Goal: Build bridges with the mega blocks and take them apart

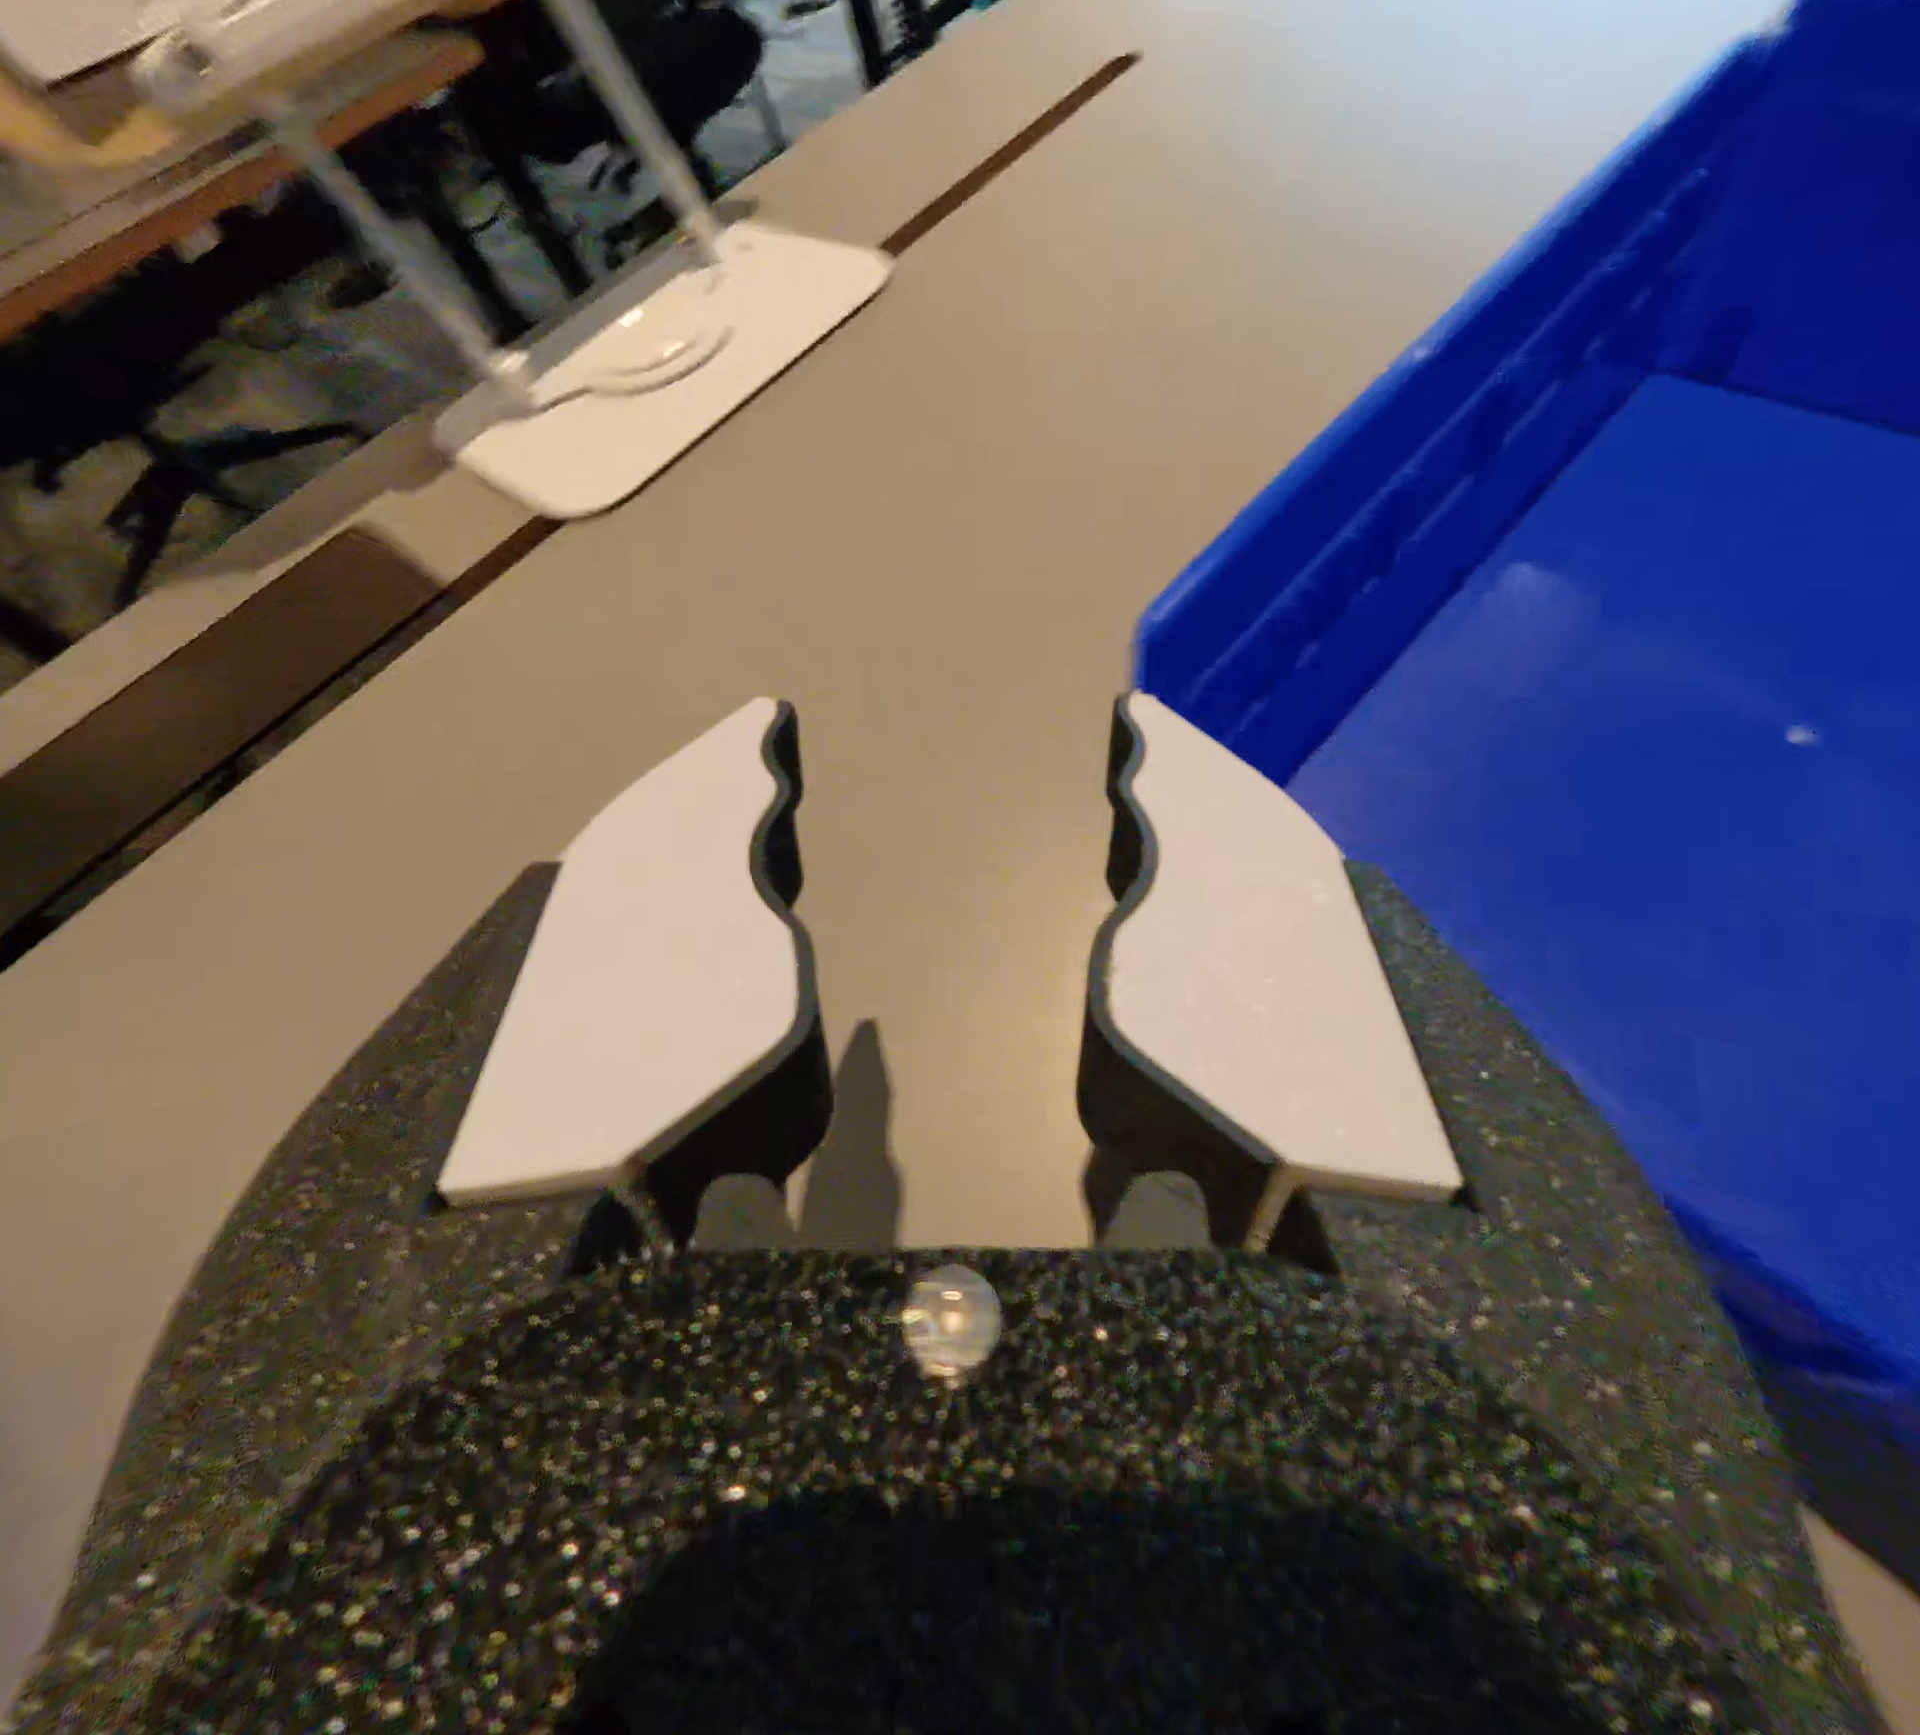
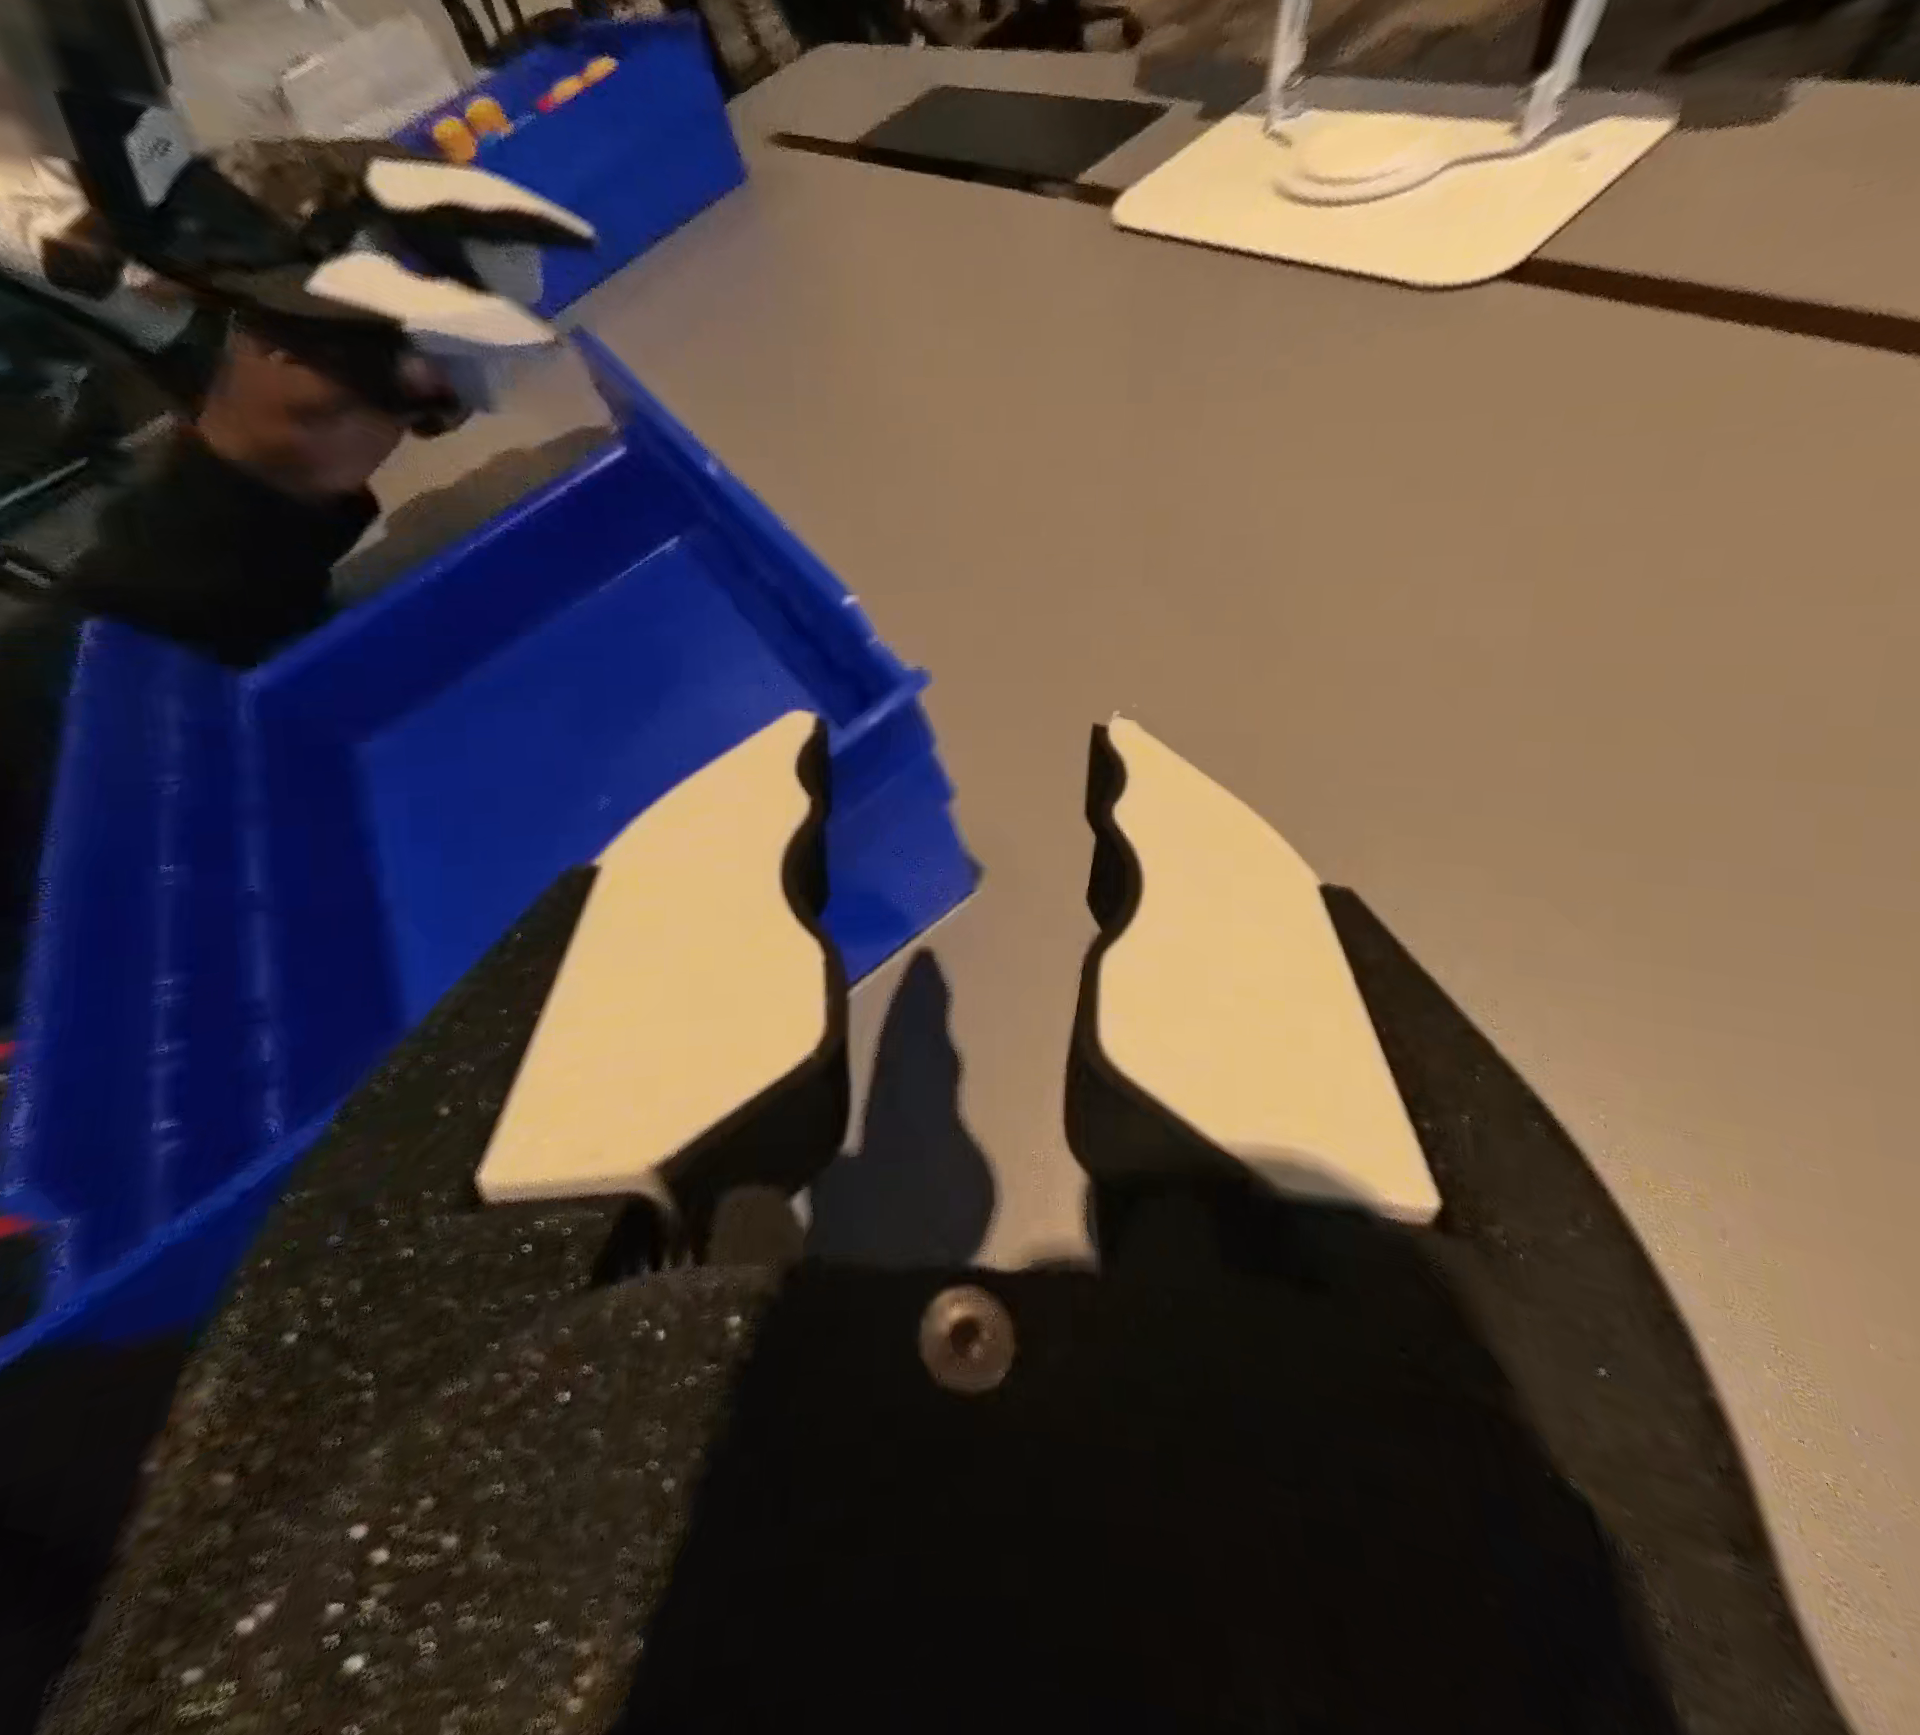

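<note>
My left gripper [image 1: 954,729] is open and empty, held above the grey table [image 1: 935,490] just left of a blue bin [image 1: 1621,750]. The part of the bin's floor that shows is bare. My right gripper [image 2: 958,750] is open and empty above the table, at the right corner of the same blue bin [image 2: 468,750]. The left gripper also shows in the right wrist view [image 2: 566,283], open, past the bin's far side. A second blue bin [image 2: 613,127] stands farther back with orange and yellow blocks [image 2: 478,122] in it.
A white stand base [image 1: 686,376] with two thin posts sits at the table's far edge; it also shows in the right wrist view [image 2: 1392,194]. A dark seam [image 2: 1714,309] runs across the table. Other tables and chairs stand beyond. There is about 35 cm between the tips of the two grippers.
</note>
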Available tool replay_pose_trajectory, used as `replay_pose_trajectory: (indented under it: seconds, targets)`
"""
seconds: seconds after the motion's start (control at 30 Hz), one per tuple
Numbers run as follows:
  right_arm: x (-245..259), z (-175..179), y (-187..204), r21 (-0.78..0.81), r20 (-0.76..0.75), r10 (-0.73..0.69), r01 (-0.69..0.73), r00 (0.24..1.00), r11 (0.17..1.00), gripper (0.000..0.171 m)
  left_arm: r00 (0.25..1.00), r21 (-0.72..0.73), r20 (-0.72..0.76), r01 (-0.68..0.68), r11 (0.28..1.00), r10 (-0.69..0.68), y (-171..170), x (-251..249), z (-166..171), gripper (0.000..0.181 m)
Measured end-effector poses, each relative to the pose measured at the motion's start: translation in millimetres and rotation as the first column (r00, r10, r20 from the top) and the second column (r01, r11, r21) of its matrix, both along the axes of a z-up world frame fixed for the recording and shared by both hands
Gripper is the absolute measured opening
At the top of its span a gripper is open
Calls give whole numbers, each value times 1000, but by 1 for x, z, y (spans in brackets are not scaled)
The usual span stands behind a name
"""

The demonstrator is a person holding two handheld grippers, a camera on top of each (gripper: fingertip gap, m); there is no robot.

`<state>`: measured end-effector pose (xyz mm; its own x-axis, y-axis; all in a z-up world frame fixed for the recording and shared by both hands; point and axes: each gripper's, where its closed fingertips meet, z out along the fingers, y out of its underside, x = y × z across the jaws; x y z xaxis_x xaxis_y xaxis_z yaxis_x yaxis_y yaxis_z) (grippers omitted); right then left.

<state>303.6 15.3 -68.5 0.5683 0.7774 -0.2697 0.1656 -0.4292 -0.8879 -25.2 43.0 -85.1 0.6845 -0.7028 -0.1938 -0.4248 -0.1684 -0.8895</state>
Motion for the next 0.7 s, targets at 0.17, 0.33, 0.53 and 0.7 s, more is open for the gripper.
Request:
replay_pose_trajectory:
  seconds: [0.17,0.33,0.53,0.7]
  targets:
    - [-26,-21,-24,-36,212,40,-33,976,999,46,977,-41,-74,-205,978,202,10,-64,-12,53]
    - [-38,-25,-27,-64,266,88,-73,960,995,34,966,-96,-46,-257,962,254,10,-83,-14,52]
    - [-30,-27,-22,-76,414,157,-138,897,988,26,958,-77,-119,-269,960,259,10,-83,-20,51]
    - [5,-28,2,-66,606,124,-106,786,992,20,951,-54,-179,-264,963,251,10,-80,-23,50]
